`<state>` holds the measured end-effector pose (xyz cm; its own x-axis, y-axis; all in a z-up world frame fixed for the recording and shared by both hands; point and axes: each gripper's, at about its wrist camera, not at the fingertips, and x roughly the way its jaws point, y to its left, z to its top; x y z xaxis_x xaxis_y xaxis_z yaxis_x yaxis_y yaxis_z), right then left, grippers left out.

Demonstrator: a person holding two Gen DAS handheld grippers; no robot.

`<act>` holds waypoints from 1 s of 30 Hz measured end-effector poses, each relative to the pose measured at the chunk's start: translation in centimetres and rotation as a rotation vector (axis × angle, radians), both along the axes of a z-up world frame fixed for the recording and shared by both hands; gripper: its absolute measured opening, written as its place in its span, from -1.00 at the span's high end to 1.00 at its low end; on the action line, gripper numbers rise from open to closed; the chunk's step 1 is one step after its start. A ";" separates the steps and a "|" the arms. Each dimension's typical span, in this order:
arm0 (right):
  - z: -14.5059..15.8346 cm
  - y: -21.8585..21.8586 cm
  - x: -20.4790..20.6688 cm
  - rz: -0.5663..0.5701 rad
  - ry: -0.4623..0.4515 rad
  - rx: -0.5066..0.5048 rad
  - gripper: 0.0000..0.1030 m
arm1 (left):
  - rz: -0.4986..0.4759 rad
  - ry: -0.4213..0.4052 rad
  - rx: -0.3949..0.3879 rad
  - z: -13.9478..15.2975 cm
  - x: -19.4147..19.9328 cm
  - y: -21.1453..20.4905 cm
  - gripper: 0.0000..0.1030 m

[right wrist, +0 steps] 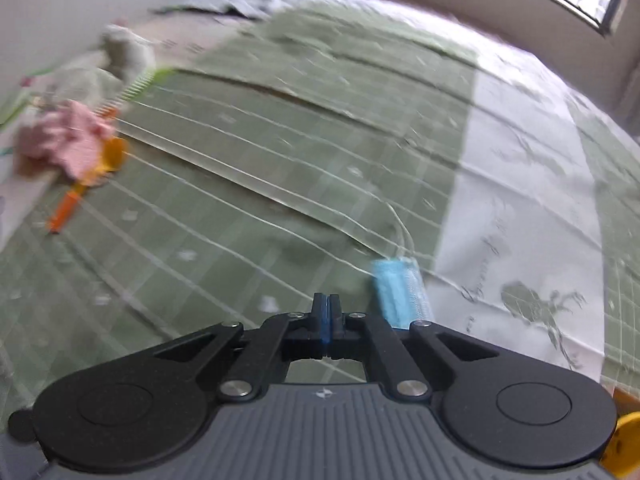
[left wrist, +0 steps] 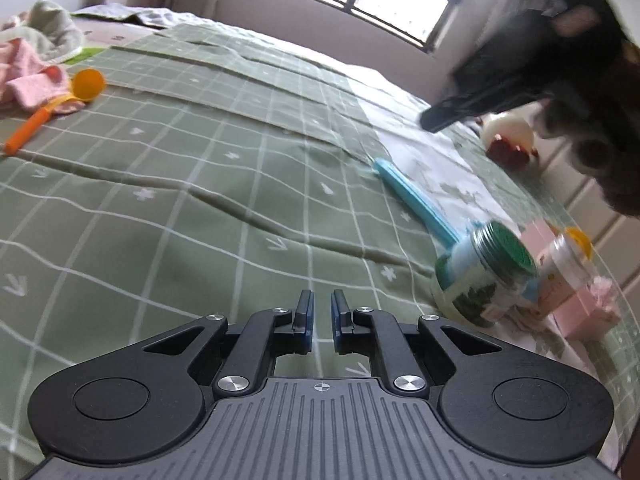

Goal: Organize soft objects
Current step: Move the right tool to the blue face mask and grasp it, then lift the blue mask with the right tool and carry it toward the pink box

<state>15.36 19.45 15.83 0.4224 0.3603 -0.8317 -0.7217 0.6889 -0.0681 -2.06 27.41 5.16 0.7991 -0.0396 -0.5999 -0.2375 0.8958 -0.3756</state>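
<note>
Little of the sorting looks done. The soft things, a crumpled pink fabric piece [left wrist: 30, 80] and a pale grey-green plush or cloth bundle [left wrist: 54, 28], lie together at the far left corner of the green checked bedspread [left wrist: 180, 184], with an orange plastic spoon [left wrist: 56, 104] touching the pink fabric. Hard items sit well apart near the bed's right edge: a long light-blue plastic brush [left wrist: 416, 204], a green-lidded jar on its side [left wrist: 484, 272], a pink tube with a yellow cap [left wrist: 564, 268] and a pink box [left wrist: 588, 312].

Neither gripper holds anything. The left gripper [left wrist: 322, 312] hangs over bare quilt with its fingers nearly together, a slim gap between them. The right gripper [right wrist: 327, 312] has its pads pressed together, empty, beside the brush head.

The pink fabric has no clear long axis; it spreads in a rumpled heap, so gathering and placing it probably remains.
</note>
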 end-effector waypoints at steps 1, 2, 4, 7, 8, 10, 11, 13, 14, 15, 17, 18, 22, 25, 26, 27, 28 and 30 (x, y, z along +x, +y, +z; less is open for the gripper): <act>0.3 -0.1 -0.3 0.020 0.002 -0.006 0.99 | 0.013 -0.002 -0.004 0.2 -0.2 0.2 0.81; 0.4 -0.4 -0.3 0.027 0.007 -0.014 0.98 | 0.028 -0.003 -0.009 0.3 -0.5 0.5 0.81; 0.6 -1.5 0.1 0.005 0.025 -0.022 0.82 | 0.042 -0.002 -0.013 0.5 -0.8 0.8 0.81; -0.1 -4.4 1.5 -0.046 0.032 -0.038 0.18 | 0.035 0.014 -0.033 0.4 -0.6 0.8 0.81; -0.5 -5.6 1.9 -0.070 0.034 -0.053 0.00 | 0.030 0.022 -0.039 0.3 -0.4 0.8 0.81; -1.8 -7.6 2.4 -0.105 0.046 -0.092 -0.01 | 0.019 0.035 -0.043 0.0 0.0 0.3 0.81; -2.2 -8.6 2.6 -0.122 0.054 -0.106 -0.01 | 0.011 0.039 -0.048 -0.1 0.4 0.1 0.81; -3.0 -10.6 3.2 -0.161 0.066 -0.104 -0.01 | -0.009 0.051 -0.055 -0.2 1.1 -0.6 0.81; -3.2 -11.5 3.6 -0.178 0.074 -0.087 -0.01 | -0.021 0.056 -0.057 -0.3 1.6 -0.9 0.81; -3.3 -12.3 3.9 -0.189 0.081 -0.065 -0.01 | -0.039 0.054 -0.064 -0.3 2.1 -1.2 0.81; -3.5 -12.8 4.7 -0.187 0.100 -0.035 -0.02 | -0.070 0.047 -0.101 -0.3 2.9 -1.4 0.81; -3.7 -12.6 5.0 -0.173 0.116 -0.027 -0.06 | -0.068 0.047 -0.113 -0.3 3.3 -1.4 0.81; -5.6 -9.4 6.2 -0.106 0.159 -0.048 -0.07 | -0.025 0.051 -0.081 -0.3 4.0 -1.7 0.81; -8.3 -5.8 7.2 -0.051 0.184 -0.104 -0.07 | -0.026 0.069 -0.061 -0.8 4.0 -1.9 0.81; -9.1 -4.7 7.6 -0.041 0.186 -0.136 -0.07 | -0.032 0.075 -0.053 -1.0 3.9 -1.9 0.81; -10.1 -3.8 8.1 -0.040 0.189 -0.177 -0.07 | -0.039 0.076 -0.049 -1.2 3.8 -1.9 0.81; -11.1 -3.2 8.7 -0.060 0.190 -0.221 -0.07 | -0.041 0.073 -0.051 -1.2 3.6 -1.8 0.81; -11.9 -3.1 10.0 -0.114 0.209 -0.212 -0.03 | -0.028 0.060 -0.063 -1.3 3.0 -1.3 0.81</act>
